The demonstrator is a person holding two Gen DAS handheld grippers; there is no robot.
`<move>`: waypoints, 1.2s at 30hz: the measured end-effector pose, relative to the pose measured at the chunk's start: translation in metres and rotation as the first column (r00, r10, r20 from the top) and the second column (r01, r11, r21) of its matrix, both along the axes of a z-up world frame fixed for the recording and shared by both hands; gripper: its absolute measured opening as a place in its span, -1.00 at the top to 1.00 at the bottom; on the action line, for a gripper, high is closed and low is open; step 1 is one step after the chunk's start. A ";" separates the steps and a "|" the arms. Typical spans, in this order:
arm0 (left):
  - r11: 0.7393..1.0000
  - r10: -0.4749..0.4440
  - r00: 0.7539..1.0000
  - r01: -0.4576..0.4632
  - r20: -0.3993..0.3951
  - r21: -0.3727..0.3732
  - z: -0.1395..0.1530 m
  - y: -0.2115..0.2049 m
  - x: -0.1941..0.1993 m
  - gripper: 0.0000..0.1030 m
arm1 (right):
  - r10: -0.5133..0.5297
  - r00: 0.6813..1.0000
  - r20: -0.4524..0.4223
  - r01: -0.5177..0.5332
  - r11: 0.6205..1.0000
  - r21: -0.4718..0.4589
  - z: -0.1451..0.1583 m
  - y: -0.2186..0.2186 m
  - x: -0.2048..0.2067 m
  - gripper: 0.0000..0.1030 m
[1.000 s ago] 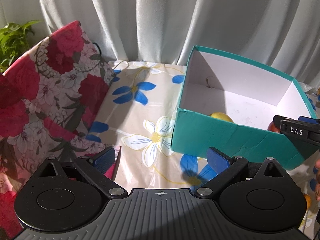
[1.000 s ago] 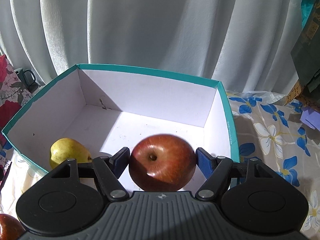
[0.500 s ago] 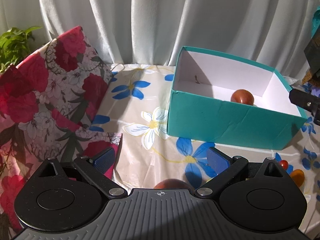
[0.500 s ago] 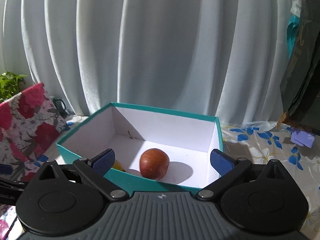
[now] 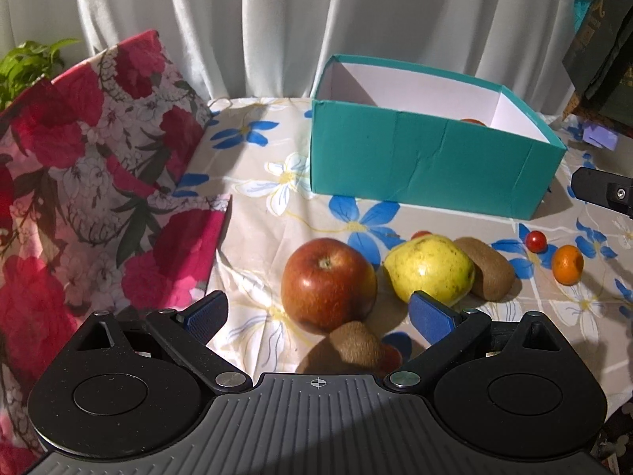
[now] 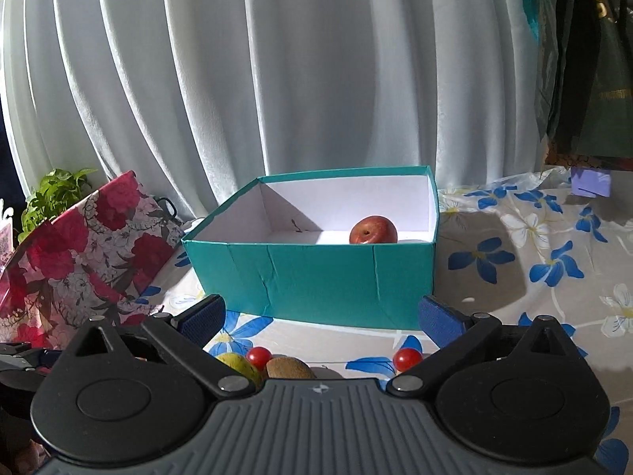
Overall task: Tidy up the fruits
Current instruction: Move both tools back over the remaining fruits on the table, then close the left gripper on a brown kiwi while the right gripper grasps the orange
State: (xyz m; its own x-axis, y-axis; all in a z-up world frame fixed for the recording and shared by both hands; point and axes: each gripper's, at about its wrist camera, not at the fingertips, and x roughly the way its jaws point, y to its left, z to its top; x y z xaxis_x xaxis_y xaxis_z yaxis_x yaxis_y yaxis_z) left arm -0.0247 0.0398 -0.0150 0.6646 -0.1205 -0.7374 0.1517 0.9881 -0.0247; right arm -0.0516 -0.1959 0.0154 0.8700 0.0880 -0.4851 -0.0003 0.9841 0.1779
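A teal box (image 5: 431,166) with a white inside stands on the flowered cloth; in the right wrist view the box (image 6: 316,277) holds a red apple (image 6: 373,230). In front of it lie a second red apple (image 5: 328,283), a yellow-green pear (image 5: 429,269), two kiwis (image 5: 486,267) (image 5: 356,346), a cherry tomato (image 5: 537,241) and a small orange (image 5: 568,264). My left gripper (image 5: 318,312) is open and empty, just short of the apple. My right gripper (image 6: 318,312) is open and empty, back from the box, above cherry tomatoes (image 6: 407,359) and a kiwi (image 6: 290,368).
A red floral bag (image 5: 87,182) lies at the left, with a green plant (image 5: 27,67) behind it. White curtains (image 6: 277,79) close the back. Dark bags (image 5: 601,47) hang at the right. A small purple paper (image 6: 590,182) lies at the far right.
My right gripper let go of the red apple inside the box and drew back and up. My left gripper pulled back from the box, bringing the loose fruit into view.
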 end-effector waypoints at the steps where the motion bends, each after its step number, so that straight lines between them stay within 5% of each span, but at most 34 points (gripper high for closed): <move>1: 1.000 -0.005 1.000 0.005 -0.010 -0.003 -0.004 0.000 -0.003 -0.95 | 0.001 1.000 -0.008 -0.001 1.000 -0.003 -0.002 0.001 -0.002 -1.00; 10: 1.000 -0.009 1.000 0.010 -0.017 0.013 -0.026 0.001 -0.015 -0.94 | 0.016 0.997 -0.075 -0.018 1.000 -0.025 -0.015 0.012 -0.014 -1.00; 20: 0.998 -0.060 0.997 0.058 -0.045 -0.031 -0.035 -0.002 -0.010 -0.49 | 0.005 0.995 -0.099 -0.010 0.999 -0.047 -0.018 0.015 -0.017 -1.00; 31: 0.990 -0.113 0.991 0.105 -0.074 -0.098 -0.039 0.005 -0.008 -0.40 | -0.017 0.993 -0.114 0.011 0.999 -0.051 -0.020 0.014 -0.014 -1.00; 36: 0.987 -0.121 0.988 0.110 -0.091 -0.119 -0.036 0.010 -0.007 -0.13 | -0.023 0.994 -0.108 0.017 0.998 -0.055 -0.018 0.013 -0.013 -1.00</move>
State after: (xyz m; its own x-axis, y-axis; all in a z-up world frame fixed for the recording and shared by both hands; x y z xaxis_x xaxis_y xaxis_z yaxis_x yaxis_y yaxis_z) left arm -0.0318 0.0502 -0.0514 0.5669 -0.2787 -0.7752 0.2563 0.9540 -0.1556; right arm -0.0649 -0.1831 -0.0023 0.8130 0.0425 -0.5807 0.0360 0.9918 0.1230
